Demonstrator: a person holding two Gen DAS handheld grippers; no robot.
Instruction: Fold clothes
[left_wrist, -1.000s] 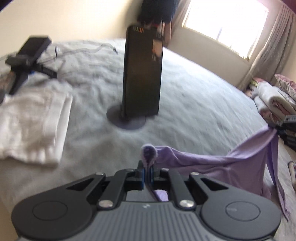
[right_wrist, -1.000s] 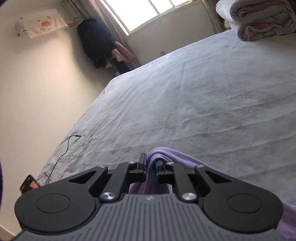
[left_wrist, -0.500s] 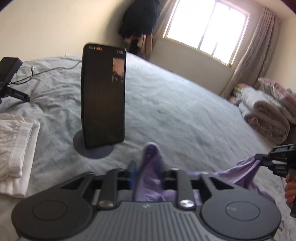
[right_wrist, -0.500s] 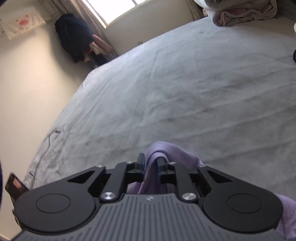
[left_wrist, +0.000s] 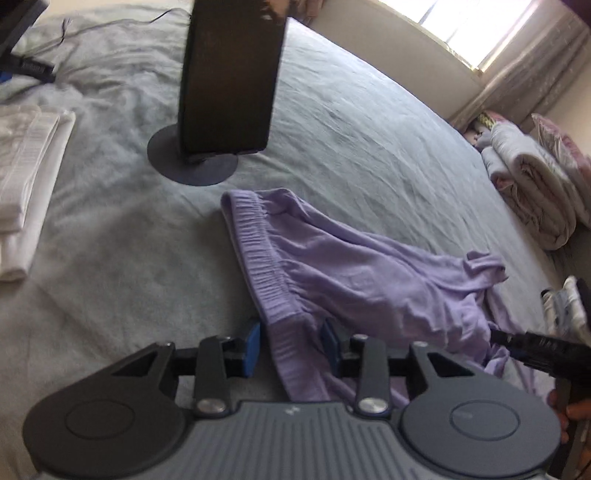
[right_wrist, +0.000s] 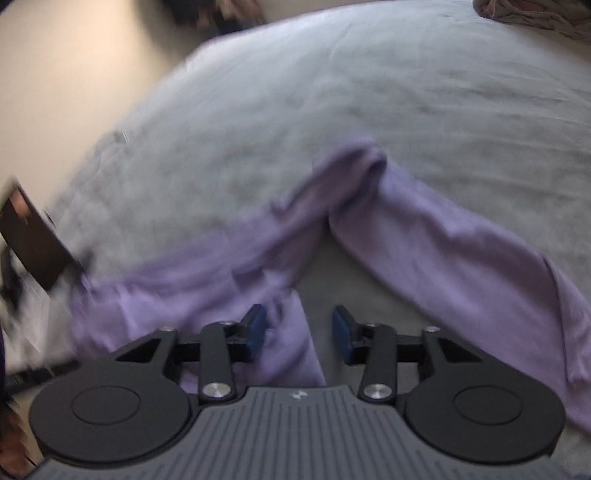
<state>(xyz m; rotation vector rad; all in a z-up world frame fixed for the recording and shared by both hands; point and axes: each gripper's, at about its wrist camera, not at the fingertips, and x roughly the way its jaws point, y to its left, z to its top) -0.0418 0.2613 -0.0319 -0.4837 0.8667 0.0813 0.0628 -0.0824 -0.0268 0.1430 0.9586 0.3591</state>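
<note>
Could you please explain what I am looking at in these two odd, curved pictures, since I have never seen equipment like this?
There is no robot here: a person holds a two-finger gripper in each hand, and a wide-angle camera on each one looks forward along its fingers.

One picture is from the left gripper, the other from the right gripper. Both are open and hold nothing. Each has blue pads on its fingers.

Beneath them is a bed with a grey cover. On it lie purple trousers, waistband towards the left gripper, and the legs spread in the right picture. A phone on a round stand stands behind them, and folded white clothes lie to the left. Rolled bedding sits at the far right.
</note>
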